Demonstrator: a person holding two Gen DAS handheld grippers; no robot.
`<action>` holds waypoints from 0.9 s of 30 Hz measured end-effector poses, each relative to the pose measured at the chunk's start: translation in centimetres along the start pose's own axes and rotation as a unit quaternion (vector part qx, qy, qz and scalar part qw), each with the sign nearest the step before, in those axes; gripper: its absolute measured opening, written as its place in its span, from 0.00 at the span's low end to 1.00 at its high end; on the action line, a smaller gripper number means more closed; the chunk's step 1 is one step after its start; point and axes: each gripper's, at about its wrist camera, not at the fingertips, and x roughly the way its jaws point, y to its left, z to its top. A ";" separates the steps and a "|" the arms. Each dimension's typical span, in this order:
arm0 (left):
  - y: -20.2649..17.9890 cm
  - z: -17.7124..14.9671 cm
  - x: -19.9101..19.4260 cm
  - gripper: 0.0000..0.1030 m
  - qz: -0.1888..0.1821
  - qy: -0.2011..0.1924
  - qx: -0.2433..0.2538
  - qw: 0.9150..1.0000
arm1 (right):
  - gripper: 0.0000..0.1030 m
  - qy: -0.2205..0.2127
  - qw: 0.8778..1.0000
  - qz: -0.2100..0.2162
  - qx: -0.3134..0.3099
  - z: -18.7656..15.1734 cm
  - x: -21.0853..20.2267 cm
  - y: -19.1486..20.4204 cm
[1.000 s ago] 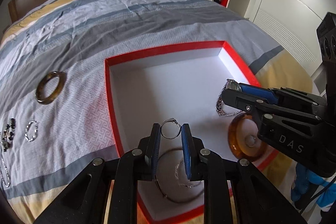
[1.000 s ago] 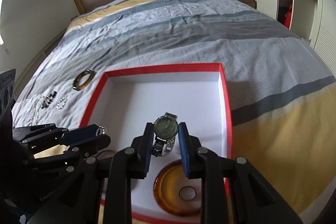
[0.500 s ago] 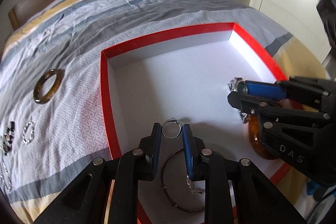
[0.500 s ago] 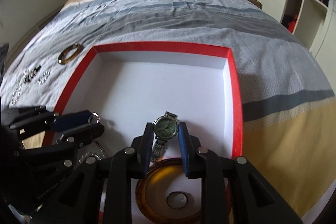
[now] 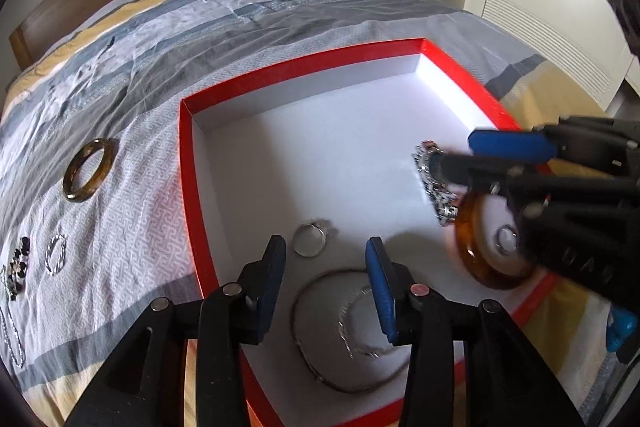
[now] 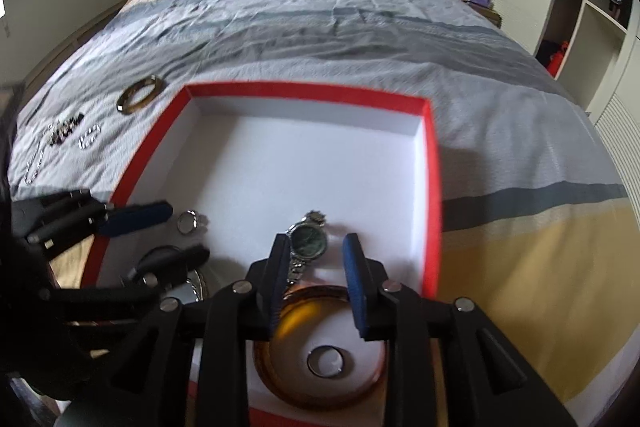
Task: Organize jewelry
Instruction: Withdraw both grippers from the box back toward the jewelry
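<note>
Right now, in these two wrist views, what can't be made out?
- Left wrist view: the watch is motion-blurred; the right gripper hides its dial.
- Right wrist view: the left gripper hides most of the thin hoop.
- Both views: the small pieces on the bedspread are too small to identify.

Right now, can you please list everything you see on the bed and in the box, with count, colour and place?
box: 1, red outside, white inside, on the bed
ring: 1, silver, in box near left tongs
wire hoop: 1, silver, box near corner
chain: 1, silver, inside the hoop
amber bangle: 1, in box, a small ring inside it
watch: 1, silver, dark face, in box
brown bangle: 1, on bedspread
small pieces: several, silver and black, on bedspread
left tongs: opening, nothing between
right tongs: opening, watch between
</note>
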 end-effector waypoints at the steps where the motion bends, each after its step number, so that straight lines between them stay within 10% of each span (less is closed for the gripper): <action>1: 0.0 0.0 -0.2 0.40 -0.001 0.003 -0.003 1.000 | 0.26 -0.004 1.000 0.000 0.003 0.0 -0.6 -0.1; 16: -2.6 -3.1 -12.1 0.41 -0.007 -0.065 -0.014 0.998 | 0.26 -0.058 0.992 -0.004 0.110 -3.6 -10.7 -0.2; 27: -1.5 -9.0 -19.2 0.63 0.018 -0.076 -0.053 0.996 | 0.27 -0.064 0.989 0.012 0.129 -8.0 -14.4 4.7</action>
